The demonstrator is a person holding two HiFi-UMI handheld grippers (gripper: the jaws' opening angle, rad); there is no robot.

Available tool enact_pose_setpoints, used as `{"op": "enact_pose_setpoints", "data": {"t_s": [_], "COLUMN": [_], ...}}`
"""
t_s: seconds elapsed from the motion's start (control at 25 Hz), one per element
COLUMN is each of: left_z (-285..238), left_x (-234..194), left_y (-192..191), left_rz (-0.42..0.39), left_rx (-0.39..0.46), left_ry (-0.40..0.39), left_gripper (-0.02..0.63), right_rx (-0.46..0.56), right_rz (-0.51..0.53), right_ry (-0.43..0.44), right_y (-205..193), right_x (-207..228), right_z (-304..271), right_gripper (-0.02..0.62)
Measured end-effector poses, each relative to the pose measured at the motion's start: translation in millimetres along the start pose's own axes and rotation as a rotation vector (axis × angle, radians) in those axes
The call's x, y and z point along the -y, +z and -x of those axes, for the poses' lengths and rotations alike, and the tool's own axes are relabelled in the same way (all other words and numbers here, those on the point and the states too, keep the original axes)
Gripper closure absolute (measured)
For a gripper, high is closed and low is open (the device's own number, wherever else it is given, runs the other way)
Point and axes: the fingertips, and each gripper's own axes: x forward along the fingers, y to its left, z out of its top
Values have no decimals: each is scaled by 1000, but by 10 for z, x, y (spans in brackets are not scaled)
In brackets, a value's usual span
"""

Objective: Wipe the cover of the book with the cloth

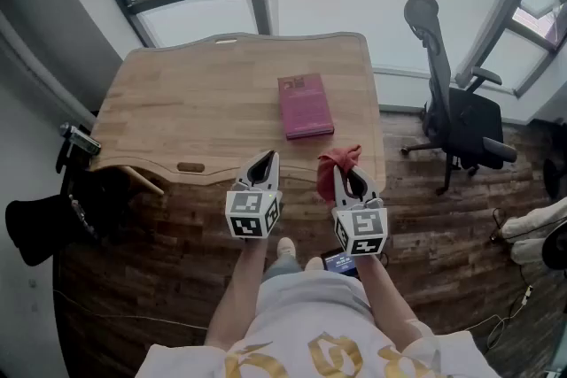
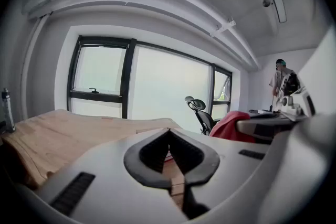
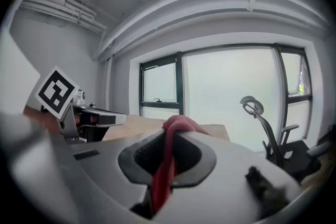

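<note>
Left hand-held gripper (image 1: 265, 160): held at the near edge of the table, jaws pressed together with nothing between them.
Right hand-held gripper (image 1: 351, 178): just beside the left one, jaws clamped on the cloth.
Cloth (image 1: 337, 161): red and bunched. A fold ran down between the right jaws and a lump stood above their tips. It hung in the air and touched neither table nor book.
Table (image 1: 186, 111): pale wood, its near edge just below the two grippers.
Book (image 1: 305, 105): dark red cover, closed and lying flat on the right half of the table. It was beyond the cloth and apart from it, and neither gripper touched it.
Office chair (image 1: 461, 115): black, off the far right corner of the table, clear of the work.
Step in hand: by my reading, the cloth was gripped and being carried toward the book, and wiping had not begun.
Next move: likely reach the right gripper forward and down until the cloth lump met the cover, then stroke along it. The book lay loose, so the empty left gripper might need to press a corner to stop it sliding.
</note>
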Motion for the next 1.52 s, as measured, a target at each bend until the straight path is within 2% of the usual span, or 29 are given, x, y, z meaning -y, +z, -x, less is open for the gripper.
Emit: {"op": "enact_pose_setpoints", "data": {"t_s": [0.36, 0.8, 1.12, 1.28, 1.52], "left_z": [19, -108, -515, -846, -1424], "left_x": [-8, -126, -290, -474, -704], "left_y": [-5, -74, -118, -122, -35], "left_rz": [2, 41, 53, 69, 71], "left_rx": [3, 0, -19, -43, -80], "left_ry": [30, 58, 53, 48, 17], "left_gripper": [592, 592, 592, 592, 592], "right_rx": [3, -16, -33, -59, -85], "right_rz": [15, 36, 31, 28, 4], "right_ry": [39, 85, 78, 93, 64], "right_y": [27, -2, -26, -70, 12], "right_x": [-67, -102, 75, 140, 347], "right_z": [-50, -221, -606, -920, -1444], "right_gripper": [555, 555, 555, 555, 555]}}
